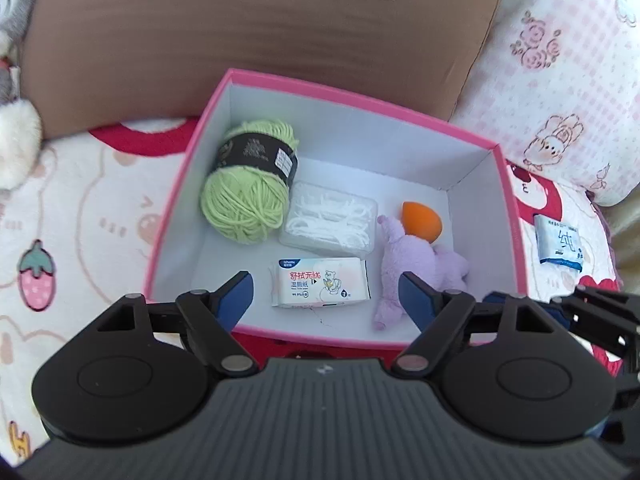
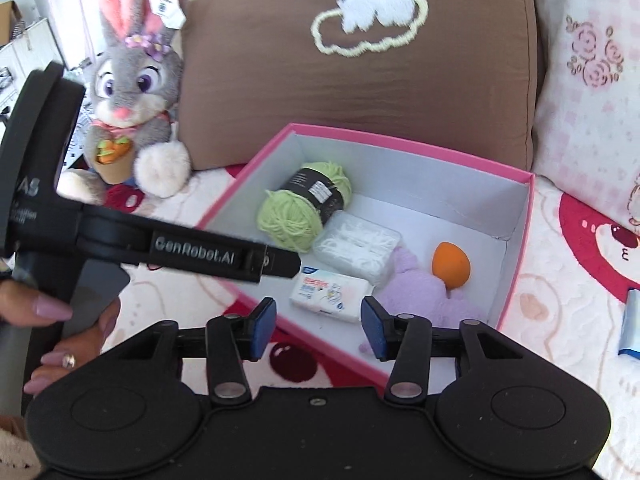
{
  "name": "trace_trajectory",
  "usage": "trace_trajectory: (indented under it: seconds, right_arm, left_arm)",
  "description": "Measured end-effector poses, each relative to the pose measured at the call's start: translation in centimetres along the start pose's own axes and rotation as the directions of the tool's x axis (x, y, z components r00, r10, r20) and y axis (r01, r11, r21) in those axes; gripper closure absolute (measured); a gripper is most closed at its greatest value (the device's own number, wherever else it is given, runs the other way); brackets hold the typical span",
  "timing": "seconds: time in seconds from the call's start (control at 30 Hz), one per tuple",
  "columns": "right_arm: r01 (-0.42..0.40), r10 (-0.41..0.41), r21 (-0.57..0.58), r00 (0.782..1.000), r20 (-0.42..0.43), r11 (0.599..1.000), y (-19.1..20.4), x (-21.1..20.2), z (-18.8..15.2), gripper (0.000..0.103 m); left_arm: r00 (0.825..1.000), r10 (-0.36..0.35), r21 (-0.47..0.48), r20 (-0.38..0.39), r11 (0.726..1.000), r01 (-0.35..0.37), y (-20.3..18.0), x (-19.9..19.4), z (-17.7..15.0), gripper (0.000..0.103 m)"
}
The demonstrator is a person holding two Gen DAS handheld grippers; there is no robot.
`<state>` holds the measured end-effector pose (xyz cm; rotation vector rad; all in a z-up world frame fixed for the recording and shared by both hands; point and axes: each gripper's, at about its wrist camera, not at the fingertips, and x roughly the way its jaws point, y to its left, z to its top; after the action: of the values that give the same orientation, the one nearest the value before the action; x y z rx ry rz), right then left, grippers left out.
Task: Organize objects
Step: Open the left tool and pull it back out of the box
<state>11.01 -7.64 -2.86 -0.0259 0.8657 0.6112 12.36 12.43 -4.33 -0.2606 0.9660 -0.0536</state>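
Box (image 1: 362, 100), pink-rimmed and open-topped, sits on the patterned blanket (image 1: 80, 216) against the brown cushion (image 1: 260, 36); take it as your landmark. Inside it: green yarn (image 1: 248, 188) at the far left corner, a clear floss-pick case (image 1: 330, 222) just right of the yarn and touching it, a white wipes pack (image 1: 320, 282) by the near wall, a purple plush (image 1: 408, 268) along the right side, an orange sponge (image 1: 420, 222) just beyond the plush.

Step, by my reading: gathering is nearly done. One loose item shows outside the box, a blue-and-white tissue pack (image 1: 560, 242) on the blanket just right of the right wall. Your next move likely calls for a reach over to that pack with the nearer tool, a grip across its short sides, then a drop into the bare floor at the box's far right.

Left gripper (image 1: 326, 294) hovers above the near wall of the box, jaws wide apart, nothing between them, pointing down at the wipes pack. Right gripper (image 2: 318, 332) hangs over the near-left corner, jaws likewise apart and empty. Your left hand (image 2: 60, 320) wraps its handle left of the box. Rabbit plush (image 2: 136, 92) sits well left of the box, beside the cushion.
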Motion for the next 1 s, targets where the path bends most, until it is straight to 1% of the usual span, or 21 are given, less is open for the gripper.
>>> trace_trajectory:
  seconds: [0.1, 0.2, 0.23, 0.27, 0.3, 0.37, 0.43, 0.5, 0.53, 0.57, 0.6, 0.67, 0.73, 0.83, 0.93, 1.0]
  right_arm:
    - [0.010, -0.009, -0.026, 1.000, 0.015, 1.000, 0.6, -1.5, -0.6, 0.046]
    - [0.017, -0.016, -0.035, 1.000, 0.027, 0.999, 0.9, -2.8, -1.0, 0.042]
    - [0.019, -0.018, -0.039, 0.999, 0.031, 0.999, 1.0, -3.2, -1.0, 0.041]
    - [0.020, -0.019, -0.044, 0.999, 0.037, 0.999, 1.1, -3.7, -1.1, 0.041]
    - [0.020, -0.018, -0.048, 0.999, 0.043, 0.999, 1.1, -4.1, -1.1, 0.040]
    - [0.020, -0.017, -0.048, 0.998, 0.053, 0.999, 1.1, -4.9, -1.2, 0.036]
    - [0.026, -0.024, -0.044, 0.998, 0.060, 0.999, 1.0, -5.7, -1.3, 0.032]
    - [0.041, -0.037, -0.051, 0.997, 0.065, 0.998, 1.1, -6.5, -1.7, 0.025]
    - [0.051, -0.047, -0.055, 0.997, 0.069, 0.997, 1.1, -6.9, -1.9, 0.024]
    - [0.059, -0.055, -0.059, 0.996, 0.072, 0.996, 1.1, -7.3, -2.2, 0.022]
    - [0.063, -0.058, -0.063, 0.995, 0.076, 0.996, 1.2, -7.6, -2.4, 0.022]
    - [0.062, -0.057, -0.071, 0.995, 0.080, 0.996, 1.3, -8.3, -2.7, 0.020]
    - [0.065, -0.058, -0.091, 0.995, 0.079, 0.994, 1.7, -8.9, -2.8, 0.019]
    - [0.075, -0.067, -0.117, 0.995, 0.076, 0.990, 2.2, -9.7, -3.1, 0.015]
    - [0.087, -0.078, -0.126, 0.994, 0.074, 0.988, 2.4, -10.6, -3.4, 0.012]
    - [0.094, -0.086, -0.119, 0.994, 0.071, 0.988, 2.4, -11.0, -3.6, 0.010]
  left_arm:
    - [1.000, 0.004, 0.001, 0.021, 1.000, -0.004, -0.4, -2.1, 0.1, 0.018]
    - [1.000, -0.015, 0.009, 0.024, 1.000, 0.015, -0.8, -4.1, 0.1, 0.013]
    - [1.000, -0.021, 0.015, 0.022, 1.000, 0.021, -0.9, -4.6, 0.0, 0.012]
    - [1.000, -0.022, 0.029, 0.019, 0.999, 0.021, -1.2, -5.2, -0.1, 0.008]
    - [1.000, -0.013, 0.051, 0.016, 0.999, 0.013, -1.5, -5.6, -0.3, 0.006]
    - [1.000, 0.010, 0.087, 0.018, 0.996, -0.011, -2.2, -6.4, -0.8, 0.006]
    - [1.000, 0.010, 0.090, 0.017, 0.996, -0.012, -2.6, -7.1, -1.2, 0.006]
    - [0.999, -0.043, 0.050, 0.010, 0.998, 0.043, -2.5, -7.9, -1.2, 0.006]
    - [0.998, -0.058, 0.022, 0.010, 0.998, 0.058, -2.3, -8.2, -1.2, 0.006]
    - [0.998, -0.058, 0.002, 0.016, 0.998, 0.058, -2.3, -8.7, -1.3, 0.006]
    - [0.998, -0.051, 0.003, 0.022, 0.999, 0.051, -2.3, -9.1, -1.4, 0.006]
    - [0.999, -0.035, 0.025, 0.025, 0.999, 0.035, -2.5, -9.7, -1.6, 0.006]
    - [0.999, -0.026, 0.028, 0.028, 0.999, 0.025, -2.6, -10.4, -1.9, 0.006]
    - [0.999, -0.029, 0.036, 0.028, 0.999, 0.028, -3.0, -11.4, -2.6, 0.006]
    - [0.999, -0.040, 0.065, 0.023, 0.997, 0.039, -3.7, -12.2, -3.5, 0.004]
    - [0.999, -0.027, 0.090, 0.023, 0.996, 0.025, -4.4, -12.8, -4.3, 0.003]
